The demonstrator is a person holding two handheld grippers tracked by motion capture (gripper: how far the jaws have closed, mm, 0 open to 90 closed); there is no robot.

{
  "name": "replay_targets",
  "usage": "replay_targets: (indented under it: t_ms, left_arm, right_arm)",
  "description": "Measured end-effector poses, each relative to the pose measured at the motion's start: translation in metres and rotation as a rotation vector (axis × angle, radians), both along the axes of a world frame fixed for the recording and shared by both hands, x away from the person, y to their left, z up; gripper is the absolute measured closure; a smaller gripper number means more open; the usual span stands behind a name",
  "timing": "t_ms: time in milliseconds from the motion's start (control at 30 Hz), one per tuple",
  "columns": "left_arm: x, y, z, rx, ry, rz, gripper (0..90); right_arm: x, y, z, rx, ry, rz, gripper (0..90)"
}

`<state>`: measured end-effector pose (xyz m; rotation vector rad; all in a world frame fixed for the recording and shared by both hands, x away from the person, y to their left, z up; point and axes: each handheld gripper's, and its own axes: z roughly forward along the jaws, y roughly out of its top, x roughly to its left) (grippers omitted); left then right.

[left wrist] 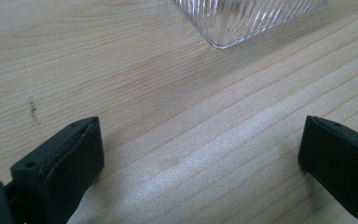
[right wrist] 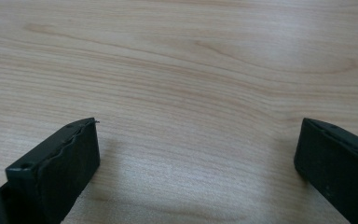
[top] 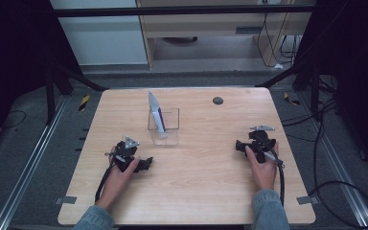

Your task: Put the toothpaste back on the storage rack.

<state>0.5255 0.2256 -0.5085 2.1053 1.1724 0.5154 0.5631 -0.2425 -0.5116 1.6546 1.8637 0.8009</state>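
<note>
High view puts the clear box (top: 164, 128) with its upright pouch (top: 156, 113) toward the counter's far edge, nearer the left hand-held gripper (top: 146, 164), while both it and the right hand-held gripper (top: 240, 145) rest spread and empty.

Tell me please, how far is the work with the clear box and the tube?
Looks done: the tube stands tilted inside the clear box. In hand: nothing; the left gripper and right gripper rest open on the table, apart from the box. Nothing visible seems left.
</note>
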Motion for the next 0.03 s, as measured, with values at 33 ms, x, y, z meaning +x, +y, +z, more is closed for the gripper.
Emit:
replay_targets:
  t_ms: [33]
  left_arm:
    - [0.0000, 0.0000, 0.0000, 0.000, 0.000, 0.000, 0.0]
  right_arm:
    - [0.0000, 0.0000, 0.0000, 0.000, 0.000, 0.000, 0.2]
